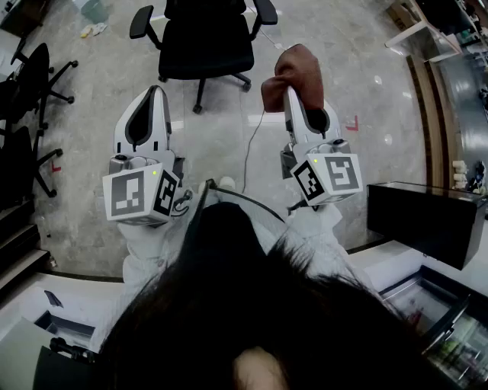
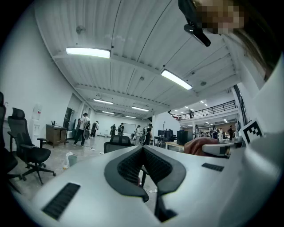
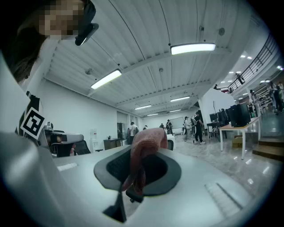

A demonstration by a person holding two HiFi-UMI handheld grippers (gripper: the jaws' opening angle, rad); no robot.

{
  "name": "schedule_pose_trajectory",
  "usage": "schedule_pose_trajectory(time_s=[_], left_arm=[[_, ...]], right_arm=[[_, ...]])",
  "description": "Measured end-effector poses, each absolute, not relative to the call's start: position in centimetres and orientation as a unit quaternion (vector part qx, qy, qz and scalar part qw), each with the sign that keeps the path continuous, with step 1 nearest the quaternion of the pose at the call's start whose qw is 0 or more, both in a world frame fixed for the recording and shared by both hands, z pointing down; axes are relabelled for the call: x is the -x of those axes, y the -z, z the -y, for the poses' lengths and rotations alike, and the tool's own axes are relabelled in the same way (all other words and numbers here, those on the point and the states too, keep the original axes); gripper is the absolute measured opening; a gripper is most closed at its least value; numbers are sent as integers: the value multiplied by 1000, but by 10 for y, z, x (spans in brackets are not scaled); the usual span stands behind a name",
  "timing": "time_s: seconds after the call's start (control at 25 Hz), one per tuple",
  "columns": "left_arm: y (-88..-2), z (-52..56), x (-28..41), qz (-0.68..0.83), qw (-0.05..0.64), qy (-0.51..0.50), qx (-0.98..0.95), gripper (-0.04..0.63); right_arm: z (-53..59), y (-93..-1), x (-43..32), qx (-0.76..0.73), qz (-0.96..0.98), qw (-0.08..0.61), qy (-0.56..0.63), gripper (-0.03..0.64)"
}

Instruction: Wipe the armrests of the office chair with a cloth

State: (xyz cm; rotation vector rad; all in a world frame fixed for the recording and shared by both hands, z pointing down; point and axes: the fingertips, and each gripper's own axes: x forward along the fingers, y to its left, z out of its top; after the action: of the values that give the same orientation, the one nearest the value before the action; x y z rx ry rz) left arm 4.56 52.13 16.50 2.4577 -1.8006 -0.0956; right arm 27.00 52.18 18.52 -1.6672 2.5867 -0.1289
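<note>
Right gripper [image 1: 290,96] is clamped on a reddish-brown cloth [image 1: 294,70]; cloth is bunched over the tips and hangs down between the jaws, as the right gripper view shows; jaws pinch it, no gap to see. Left gripper [image 1: 157,93] holds nothing; in the left gripper view its jaws meet at the tips, pressed together, w/ only the pad hollow open behind them. Both grippers are held up side by side in front of the person, left one at head view's left, each w/ its marker cube [image 1: 141,195] nearest the body.

Black office chair [image 1: 204,39] stands ahead on the grey polished floor [image 1: 99,99], beyond both grippers, seat facing roughly toward the person; its armrests [image 1: 141,21] sit either side of the seat, well apart from the cloth, not touched by either gripper. Thin cable [image 1: 250,152] trails over the floor between the grippers. More black chairs [image 1: 30,76] stand at far left; a black box [image 1: 427,217] sits on the white counter at right. Person's dark hair [image 1: 252,320] fills the bottom of the head view.
</note>
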Motion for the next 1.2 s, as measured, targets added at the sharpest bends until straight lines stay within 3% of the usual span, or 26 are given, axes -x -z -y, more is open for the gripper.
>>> schedule_pose_trajectory(time_s=[0.8, 1.2], left_arm=[[-180, -503, -63, 591, 56, 19, -805, 3], [-203, -399, -70, 589, 68, 2, -805, 3]], right_arm=[[-504, -200, -292, 554, -828, 48, 68, 49], [-405, -225, -301, 556, -825, 41, 93, 49]])
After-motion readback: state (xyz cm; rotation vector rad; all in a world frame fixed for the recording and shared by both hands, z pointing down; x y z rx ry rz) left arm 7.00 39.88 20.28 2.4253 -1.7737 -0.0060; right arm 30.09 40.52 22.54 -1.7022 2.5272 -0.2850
